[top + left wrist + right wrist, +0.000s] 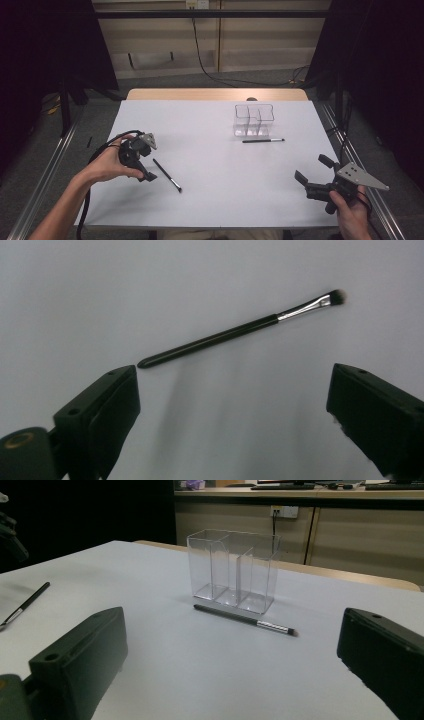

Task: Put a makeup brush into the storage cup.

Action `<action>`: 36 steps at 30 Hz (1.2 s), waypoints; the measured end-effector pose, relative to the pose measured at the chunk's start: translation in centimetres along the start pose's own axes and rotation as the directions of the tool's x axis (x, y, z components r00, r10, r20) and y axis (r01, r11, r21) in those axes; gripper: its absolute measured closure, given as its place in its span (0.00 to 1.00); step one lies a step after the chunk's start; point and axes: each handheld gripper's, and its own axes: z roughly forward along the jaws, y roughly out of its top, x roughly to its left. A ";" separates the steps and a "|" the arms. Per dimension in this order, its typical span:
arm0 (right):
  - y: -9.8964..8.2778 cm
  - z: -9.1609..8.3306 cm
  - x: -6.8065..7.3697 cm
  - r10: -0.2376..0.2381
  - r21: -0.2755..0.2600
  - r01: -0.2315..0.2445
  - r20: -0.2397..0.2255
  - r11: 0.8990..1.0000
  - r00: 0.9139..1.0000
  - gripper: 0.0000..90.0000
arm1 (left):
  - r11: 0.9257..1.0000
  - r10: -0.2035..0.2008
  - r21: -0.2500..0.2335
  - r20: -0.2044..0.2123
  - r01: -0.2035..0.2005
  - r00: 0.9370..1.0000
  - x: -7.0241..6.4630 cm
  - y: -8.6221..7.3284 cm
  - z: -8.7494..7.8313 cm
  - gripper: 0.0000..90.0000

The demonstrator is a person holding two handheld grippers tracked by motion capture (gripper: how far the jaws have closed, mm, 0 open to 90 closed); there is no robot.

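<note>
Step in hand looks like the approach to pick up a brush, prob. to drop it in the organiser. Left gripper (pixel 145 161), jaws wide apart w/ nothing between, hovers at the tail end of the near brush (pixel 235 332), which lies flat on the white table (pixel 215 165), well left & nearer the person than the clear organiser (pixel 254 120). Next move: lower, straddle the thin handle, close squarely. It's slim, glossy black, round, w/ silver ferrule and dark bristle tip; may roll. Organiser: rigid see-through plastic, boxy compartments, empty. Second brush (pixel 263 140) lies just in front of it. Right gripper (pixel 312 169), jaws also apart, idles right of it.
</note>
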 end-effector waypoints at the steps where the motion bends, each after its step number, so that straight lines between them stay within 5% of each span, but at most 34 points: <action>1: 0.0 0.0 0.0 0.001 0.001 -0.001 -0.001 1.000 1.000 0.00 | 1.000 0.015 -0.002 0.007 -0.015 1.000 -0.1 0.1 0.1 0.09; 11: 0.0 0.0 0.0 -0.007 -0.001 0.007 -0.004 1.000 1.000 0.00 | 0.985 0.170 0.032 0.016 -0.171 0.985 0.4 0.7 0.8 0.13; 21: 0.0 0.0 0.0 -0.006 0.003 0.006 -0.007 1.000 1.000 0.00 | 0.978 0.203 0.042 -0.001 -0.203 0.979 1.4 1.1 1.2 0.22; 29: 0.0 0.1 0.0 -0.006 0.006 0.006 -0.009 1.000 1.000 0.00 | 0.962 0.258 0.091 0.017 -0.258 0.966 1.2 2.2 2.3 0.33; 36: 0.0 0.1 0.1 -0.005 0.003 0.005 -0.010 1.000 1.000 0.00 | 0.935 0.320 0.146 0.053 -0.324 0.946 0.8 3.1 3.5 0.42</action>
